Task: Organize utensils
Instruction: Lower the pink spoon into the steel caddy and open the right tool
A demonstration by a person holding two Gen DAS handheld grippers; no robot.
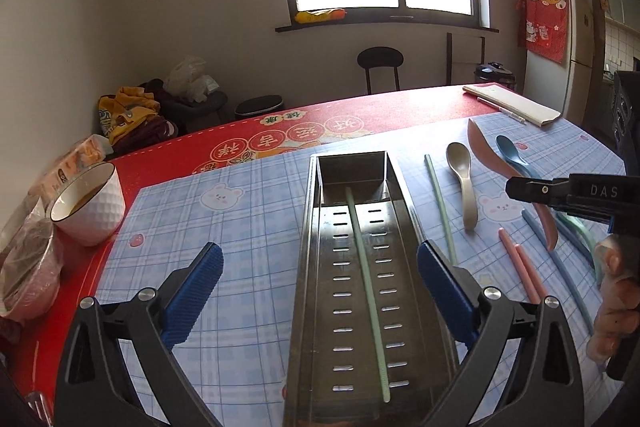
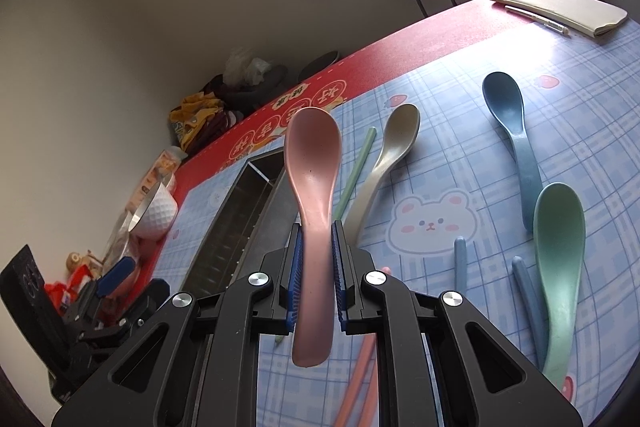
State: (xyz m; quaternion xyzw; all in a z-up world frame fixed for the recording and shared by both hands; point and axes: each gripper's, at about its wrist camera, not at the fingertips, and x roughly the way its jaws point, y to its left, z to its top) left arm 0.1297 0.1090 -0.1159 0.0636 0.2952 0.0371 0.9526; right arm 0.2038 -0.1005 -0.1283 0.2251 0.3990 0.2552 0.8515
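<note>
My right gripper (image 2: 316, 251) is shut on a pink spoon (image 2: 314, 187) by its handle and holds it above the mat; the spoon also shows in the left wrist view (image 1: 504, 167). My left gripper (image 1: 318, 263) is open over the steel utensil tray (image 1: 316, 211), its fingers either side of it. One green chopstick (image 1: 366, 275) lies in the tray. On the mat to the right lie a beige spoon (image 2: 384, 163), a blue spoon (image 2: 516, 143), a green spoon (image 2: 560, 267), a green chopstick (image 2: 356, 171), pink chopsticks (image 1: 520, 271) and blue chopsticks (image 2: 460, 263).
A white bowl (image 1: 90, 203) and bagged items stand at the table's left edge. A folded cloth (image 2: 560, 7) with a pen lies at the far right corner. A black stool (image 1: 380, 67) stands beyond the table.
</note>
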